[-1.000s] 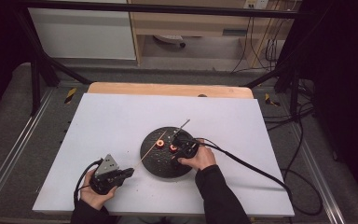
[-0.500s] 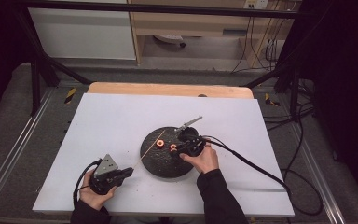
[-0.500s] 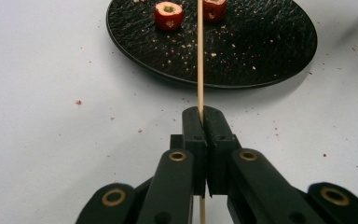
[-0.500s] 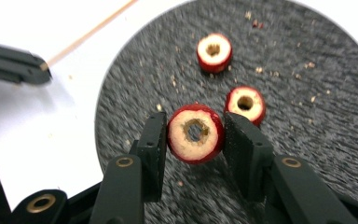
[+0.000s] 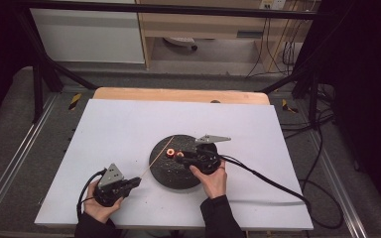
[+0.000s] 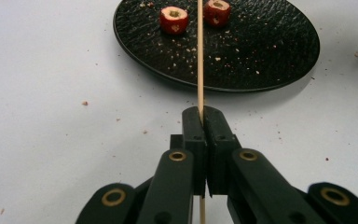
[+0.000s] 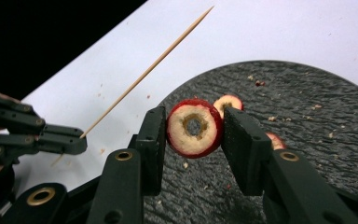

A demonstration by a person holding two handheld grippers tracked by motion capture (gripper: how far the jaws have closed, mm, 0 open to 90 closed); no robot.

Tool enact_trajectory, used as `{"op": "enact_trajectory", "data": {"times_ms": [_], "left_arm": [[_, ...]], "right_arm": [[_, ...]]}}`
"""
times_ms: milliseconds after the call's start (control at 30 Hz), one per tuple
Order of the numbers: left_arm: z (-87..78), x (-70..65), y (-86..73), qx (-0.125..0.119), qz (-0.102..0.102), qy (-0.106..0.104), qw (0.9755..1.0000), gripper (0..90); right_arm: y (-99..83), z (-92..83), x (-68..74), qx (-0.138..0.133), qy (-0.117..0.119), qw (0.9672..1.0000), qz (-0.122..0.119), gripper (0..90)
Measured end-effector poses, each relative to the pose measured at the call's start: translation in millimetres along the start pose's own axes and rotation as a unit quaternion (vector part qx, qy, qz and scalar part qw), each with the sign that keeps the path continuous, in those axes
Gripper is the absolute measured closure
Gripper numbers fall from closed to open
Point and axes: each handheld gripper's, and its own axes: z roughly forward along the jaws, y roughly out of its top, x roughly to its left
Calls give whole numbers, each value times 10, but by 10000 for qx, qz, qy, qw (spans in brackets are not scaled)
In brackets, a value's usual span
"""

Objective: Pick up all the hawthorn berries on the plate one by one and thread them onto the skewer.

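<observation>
From the high view we see our left hand-held gripper [image 5: 135,181] near the worktop's [image 5: 119,129] front edge, clamped on a wooden skewer [image 5: 157,158] that slants up over the black plate [image 5: 171,177]. Our right hand-held gripper [image 5: 178,158] sits above that plate.

In the left gripper view, our jaws pinch the skewer [image 6: 199,56], which points between two fruit pieces [image 6: 174,19] on the plate [image 6: 261,51].

In the right gripper view, our jaws grip a cored red fruit slice [image 7: 195,128] above the plate [image 7: 317,107], with the skewer [image 7: 149,70] just beside it.
</observation>
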Motion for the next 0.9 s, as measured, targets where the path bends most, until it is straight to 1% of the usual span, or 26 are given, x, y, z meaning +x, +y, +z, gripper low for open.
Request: {"op": "enact_trajectory", "data": {"times_ms": [33,67,133,200,367,400,500,633,733,900], "left_arm": [[0,0,0,0,0,0,10000,882],[-1,3,-1,-12,-20,0,10000,882],[-2,2,-3,-19,-31,5,10000,882],[-3,3,-4,-33,-49,4,10000,882],[-8,11,-7,-59,-91,26,9999,881],[-9,10,-8,-71,-97,34,9999,882],[-13,11,-7,-84,-107,38,9999,881],[-18,20,-9,-114,-161,44,9998,881],[-20,22,-9,-129,-191,43,9997,881],[-21,23,-11,-140,-212,30,9997,881]], "right_arm": [[0,0,0,0,0,10000,0,611],[-16,-8,-8,-165,-32,9998,85,610],[-30,-20,-28,-349,-3,9991,222,611],[-38,-29,-53,-498,-13,9983,305,611],[-43,-61,-80,-850,32,9949,543,611],[-42,-62,-86,-914,35,9943,540,611],[-30,-52,-88,-1157,20,9913,627,611],[-17,-30,-91,-1468,-14,9864,738,611],[-2,-19,-94,-1719,-22,9816,829,611],[33,-10,-105,-2046,-44,9740,976,611]]}}
